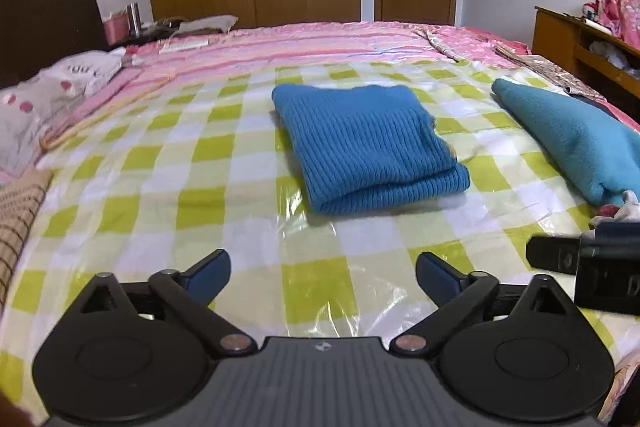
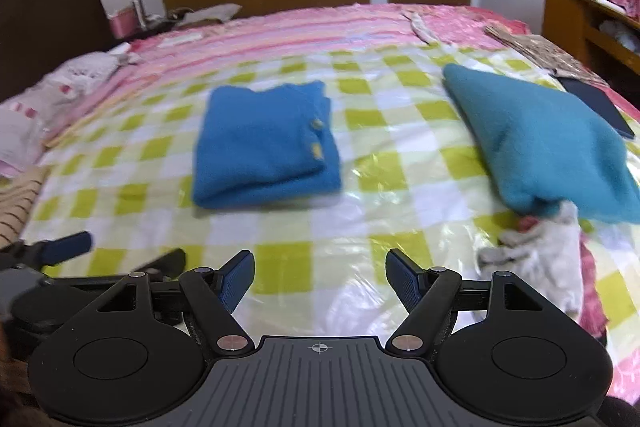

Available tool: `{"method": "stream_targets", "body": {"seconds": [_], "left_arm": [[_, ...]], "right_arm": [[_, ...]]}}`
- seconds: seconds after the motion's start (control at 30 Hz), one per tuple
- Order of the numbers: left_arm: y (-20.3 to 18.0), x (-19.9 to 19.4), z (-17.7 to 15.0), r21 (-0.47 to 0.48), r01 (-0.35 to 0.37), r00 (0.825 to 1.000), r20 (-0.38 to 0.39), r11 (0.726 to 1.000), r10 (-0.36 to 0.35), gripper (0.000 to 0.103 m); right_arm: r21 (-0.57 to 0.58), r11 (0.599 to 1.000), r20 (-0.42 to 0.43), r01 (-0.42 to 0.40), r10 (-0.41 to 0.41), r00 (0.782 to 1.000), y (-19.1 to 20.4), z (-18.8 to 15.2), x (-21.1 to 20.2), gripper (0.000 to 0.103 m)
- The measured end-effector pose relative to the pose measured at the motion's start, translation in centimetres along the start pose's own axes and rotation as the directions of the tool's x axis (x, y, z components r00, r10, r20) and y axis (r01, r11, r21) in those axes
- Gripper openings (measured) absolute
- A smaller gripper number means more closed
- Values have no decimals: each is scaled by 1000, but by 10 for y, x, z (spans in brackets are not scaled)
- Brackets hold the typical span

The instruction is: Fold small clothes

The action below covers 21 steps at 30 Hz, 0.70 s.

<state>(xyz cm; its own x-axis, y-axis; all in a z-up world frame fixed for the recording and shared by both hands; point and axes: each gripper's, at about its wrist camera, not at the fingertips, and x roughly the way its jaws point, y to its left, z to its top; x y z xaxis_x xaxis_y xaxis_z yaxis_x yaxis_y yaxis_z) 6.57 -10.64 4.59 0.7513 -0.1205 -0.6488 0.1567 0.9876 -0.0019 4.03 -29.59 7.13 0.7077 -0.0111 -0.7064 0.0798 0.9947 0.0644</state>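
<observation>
Far left, a dark headboard [image 1: 44, 15], with a pillow [image 1: 60, 87] below it on the bed [image 1: 320, 35]. A pink box [image 1: 116, 29] sits by the headboard; contents not readable. A green-checked plastic sheet [image 1: 160, 187] covers the near part of the bed.

Left gripper [image 1: 323, 277]: jaws spread wide, nothing between them, above bare sheet. Right gripper [image 2: 320, 281]: jaws apart, empty, also over bare sheet.

Mid-bed, a blue knit sweater [image 1: 360, 143] lies folded flat on the sheet, well apart from both grippers. To its right, a teal fleece [image 2: 540, 143], folded. Touching the fleece's near corner, a crumpled grey garment [image 2: 536, 255].

Far right, a wooden shelf [image 1: 576, 39] holds pale crumpled items, too blurred to name.
</observation>
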Motion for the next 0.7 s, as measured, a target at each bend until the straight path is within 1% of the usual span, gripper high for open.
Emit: {"method": "stream_targets", "body": {"seconds": [0.1, 0.2, 0.4, 0.57, 0.7], "left_arm": [[2, 1, -4, -14, -4, 1000, 0, 1000, 4, 103], [3, 0, -8, -16, -9, 1000, 5, 1000, 9, 103], [1, -3, -12, -7, -44, 999, 8, 999, 44, 103], [-2, -4, -11, 3, -80, 997, -18, 997, 80, 103], [-5, -6, -12, 33, -101, 995, -3, 994, 101, 103]], "right_arm": [[-2, 1000, -37, 10, -10, 999, -2, -10, 9, 74], [5, 1000, -54, 19, -19, 998, -3, -17, 14, 74], [16, 1000, -57, 20, -19, 998, -2, -21, 15, 74], [26, 1000, -64, 15, -13, 998, -3, -24, 17, 74], [31, 999, -68, 13, -11, 998, -4, -25, 17, 74]]}}
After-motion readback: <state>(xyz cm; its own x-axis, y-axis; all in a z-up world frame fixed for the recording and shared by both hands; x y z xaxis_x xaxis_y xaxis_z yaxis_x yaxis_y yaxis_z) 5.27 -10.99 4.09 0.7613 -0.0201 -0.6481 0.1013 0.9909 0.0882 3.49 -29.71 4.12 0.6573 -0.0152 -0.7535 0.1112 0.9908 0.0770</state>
